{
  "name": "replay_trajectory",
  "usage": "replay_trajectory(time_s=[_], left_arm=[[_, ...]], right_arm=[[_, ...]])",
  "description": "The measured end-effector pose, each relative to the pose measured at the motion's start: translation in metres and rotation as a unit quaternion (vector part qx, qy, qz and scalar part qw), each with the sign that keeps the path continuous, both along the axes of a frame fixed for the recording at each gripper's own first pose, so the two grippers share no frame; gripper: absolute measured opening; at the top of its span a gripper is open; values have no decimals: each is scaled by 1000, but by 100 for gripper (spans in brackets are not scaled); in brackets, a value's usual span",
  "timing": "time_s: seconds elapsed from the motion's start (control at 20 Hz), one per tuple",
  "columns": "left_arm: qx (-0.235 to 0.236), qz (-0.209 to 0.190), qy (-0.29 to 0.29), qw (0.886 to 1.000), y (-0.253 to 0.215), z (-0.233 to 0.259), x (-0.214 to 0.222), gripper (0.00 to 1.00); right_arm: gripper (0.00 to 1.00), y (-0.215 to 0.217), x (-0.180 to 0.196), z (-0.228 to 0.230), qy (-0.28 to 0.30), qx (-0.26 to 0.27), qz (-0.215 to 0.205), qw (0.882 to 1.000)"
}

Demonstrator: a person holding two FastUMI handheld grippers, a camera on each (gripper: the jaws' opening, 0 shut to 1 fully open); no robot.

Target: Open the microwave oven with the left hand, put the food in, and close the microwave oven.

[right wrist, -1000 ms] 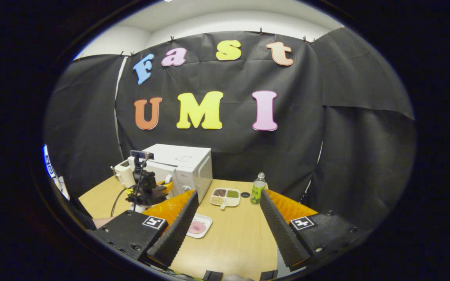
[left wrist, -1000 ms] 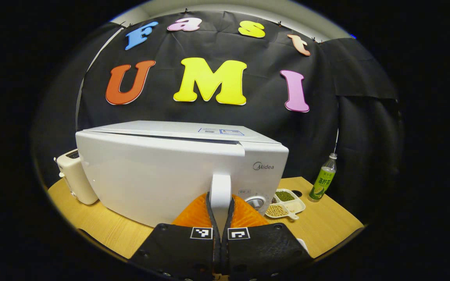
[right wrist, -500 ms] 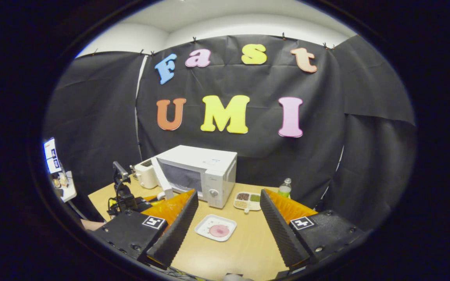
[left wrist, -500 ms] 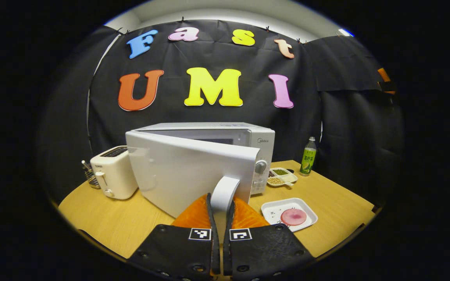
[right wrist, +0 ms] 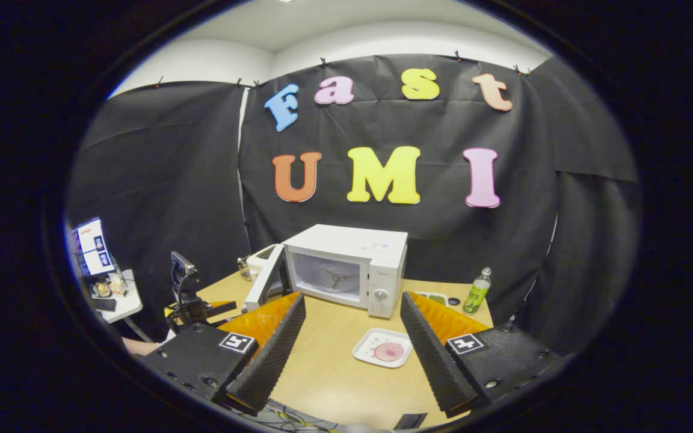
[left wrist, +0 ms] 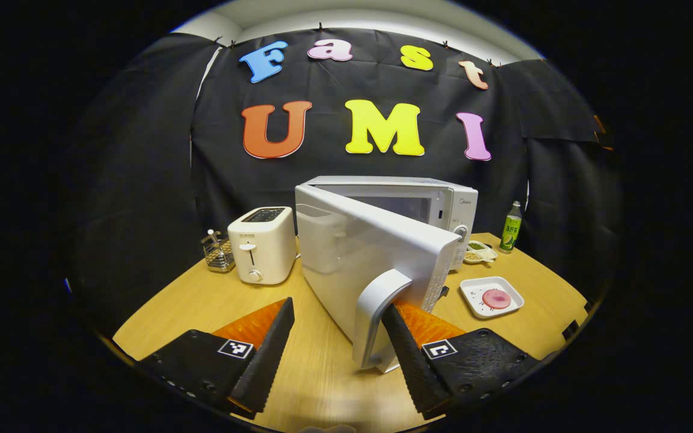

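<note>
Our left gripper holds its fingers apart beside the microwave door; our right gripper, fingers apart, faces the food tray.

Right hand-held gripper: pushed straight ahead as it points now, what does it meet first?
Probably the white tray with the pink food on the table, between its open fingers; the microwave stands farther back. Depth unclear.

Readable text: none. Microwave: small grey brand mark at top right of its front, too small to read. Toaster, left of it: tiny front mark, illegible; bottle, far right: green label, print illegible.
</note>
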State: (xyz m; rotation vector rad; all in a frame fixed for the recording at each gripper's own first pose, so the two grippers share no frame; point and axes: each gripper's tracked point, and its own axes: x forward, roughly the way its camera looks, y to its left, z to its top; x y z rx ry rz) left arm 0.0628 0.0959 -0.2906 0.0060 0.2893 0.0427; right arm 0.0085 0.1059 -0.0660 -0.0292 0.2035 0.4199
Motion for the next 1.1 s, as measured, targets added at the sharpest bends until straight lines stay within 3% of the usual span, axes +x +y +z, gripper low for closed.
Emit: replay_trajectory(time_s=[0.15, 0.2, 0.35, 0.45, 0.7, 0.75, 0.9, 1.1], left_arm=[[19, 15, 7, 1000, 28, 0, -16, 94], [22, 15, 8, 1000, 34, 0, -22, 96], [35, 25, 13, 999, 65, -1, -39, 95], [49, 48, 20, 997, 94, -3, -49, 95], [42, 92, 28, 994, 140, -3, -73, 95], [40, 97, 27, 994, 144, -1, -78, 95], [37, 96, 29, 994, 144, 0, -90, 95], [31, 75, 23, 996, 118, 9, -91, 95]], right_arm=[[96, 14, -8, -4, 1, -2, 4, 1000], [100, 18, -9, -6, 2, -2, 5, 1000], [96, 25, -4, -9, -14, -17, 0, 1000], [100, 33, -2, -24, -7, -26, 1, 1000], [96, 38, 10, -45, 21, -24, -2, 999], [100, 36, 15, -50, 24, -23, -9, 999], [96, 28, 30, -70, 40, -23, -24, 999], [100, 8, 49, -103, 73, -29, -42, 996]])
